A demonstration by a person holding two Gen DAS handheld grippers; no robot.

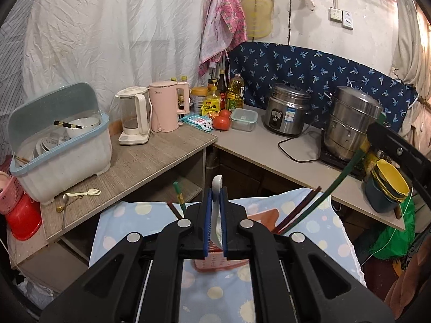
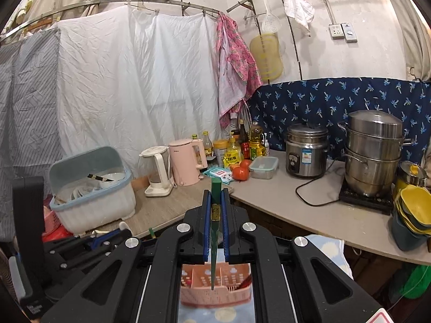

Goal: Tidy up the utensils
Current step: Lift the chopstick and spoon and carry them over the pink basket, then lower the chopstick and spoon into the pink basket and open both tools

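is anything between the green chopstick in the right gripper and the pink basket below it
Nothing visible. The right gripper is shut on the green chopstick, whose tip hangs over the pink basket, with only open air between.

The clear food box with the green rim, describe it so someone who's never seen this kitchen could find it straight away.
Start at the steel rice cooker on the grey corner counter, below the blue patterned cloth. Just left of the cooker sits the food box, with two tomatoes on its other side. It is the only low, square, see-through container there, shut with a green-rimmed lid.
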